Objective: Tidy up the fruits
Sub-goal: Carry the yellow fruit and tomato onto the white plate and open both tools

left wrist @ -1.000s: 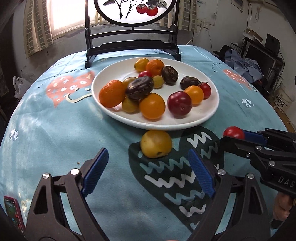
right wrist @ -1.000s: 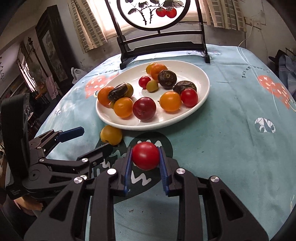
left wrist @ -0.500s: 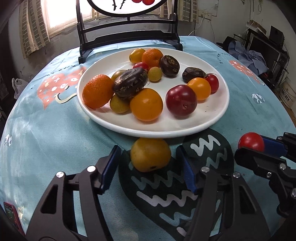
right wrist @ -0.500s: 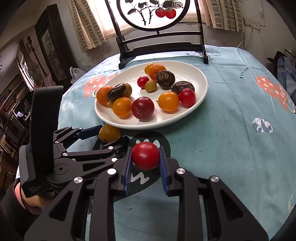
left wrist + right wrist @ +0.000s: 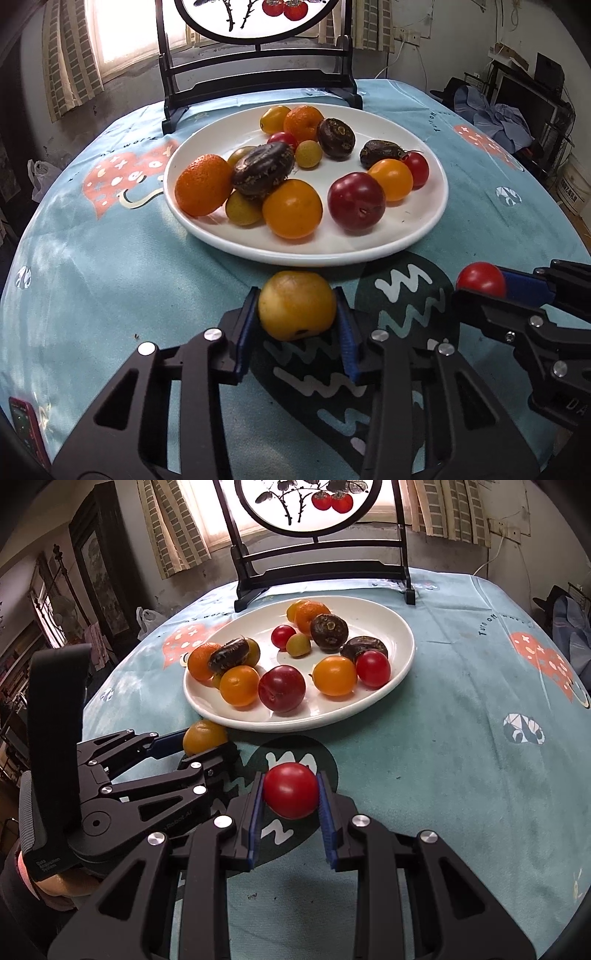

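Observation:
A white plate (image 5: 424, 229) holds several fruits: oranges, red plums and tomatoes, small yellow-green fruits and dark brown ones; it also shows in the right wrist view (image 5: 402, 657). My left gripper (image 5: 297, 317) is shut on a yellow-orange fruit (image 5: 297, 304) on the cloth just in front of the plate's near rim; that fruit also shows in the right wrist view (image 5: 205, 736). My right gripper (image 5: 291, 794) is shut on a red tomato (image 5: 291, 790), held to the right of the left gripper; the tomato also shows in the left wrist view (image 5: 480, 278).
The round table has a light blue patterned cloth (image 5: 110, 258). A dark wooden stand with a round painted screen (image 5: 258, 70) stands behind the plate. A phone (image 5: 24, 432) lies at the near left edge. Furniture and clutter surround the table.
My left gripper moved forward over the yellow-orange fruit and closed its jaws on it. The right gripper kept holding the red tomato, almost still.

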Tool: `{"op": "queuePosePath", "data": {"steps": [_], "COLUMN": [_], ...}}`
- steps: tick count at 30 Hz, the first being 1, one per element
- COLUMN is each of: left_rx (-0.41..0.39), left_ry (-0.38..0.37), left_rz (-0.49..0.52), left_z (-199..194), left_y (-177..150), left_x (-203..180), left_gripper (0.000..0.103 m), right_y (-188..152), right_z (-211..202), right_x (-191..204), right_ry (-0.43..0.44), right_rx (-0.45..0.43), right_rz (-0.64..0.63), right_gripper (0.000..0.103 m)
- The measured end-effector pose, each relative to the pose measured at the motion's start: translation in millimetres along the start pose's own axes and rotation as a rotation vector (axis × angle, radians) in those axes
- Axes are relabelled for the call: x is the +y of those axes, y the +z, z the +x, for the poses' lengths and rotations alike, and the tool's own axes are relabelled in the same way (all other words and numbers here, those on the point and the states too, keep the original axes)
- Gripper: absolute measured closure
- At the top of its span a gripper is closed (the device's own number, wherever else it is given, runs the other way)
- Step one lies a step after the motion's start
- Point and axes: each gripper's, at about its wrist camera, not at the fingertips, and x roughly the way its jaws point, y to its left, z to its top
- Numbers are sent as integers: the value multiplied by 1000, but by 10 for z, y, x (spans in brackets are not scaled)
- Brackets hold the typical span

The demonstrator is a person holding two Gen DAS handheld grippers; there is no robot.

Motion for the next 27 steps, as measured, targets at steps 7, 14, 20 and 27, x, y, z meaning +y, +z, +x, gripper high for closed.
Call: {"op": "queuePosePath", "data": {"steps": [7, 14, 20, 27], "left_rx": [-56, -142, -165, -101], "left_ry": [-8, -82, -64, -13], "left_rz": [0, -47, -56, -66], "left_z": [-261, -643, -498, 84], "left_y": [-89, 68, 631, 1217], "left_x": [-10, 134, 227, 260], "left_gripper": [64, 64, 64, 64], "right_y": [-65, -34, 349, 767], "right_z": [5, -138, -177, 49], "right_x": [73, 205, 148, -169], "right_ry": [10, 76, 34, -1], "right_rx": [-5, -75, -170, -194], "right_rz": [-32, -62, -49, 32], "right_gripper": [75, 75, 75, 75]}}
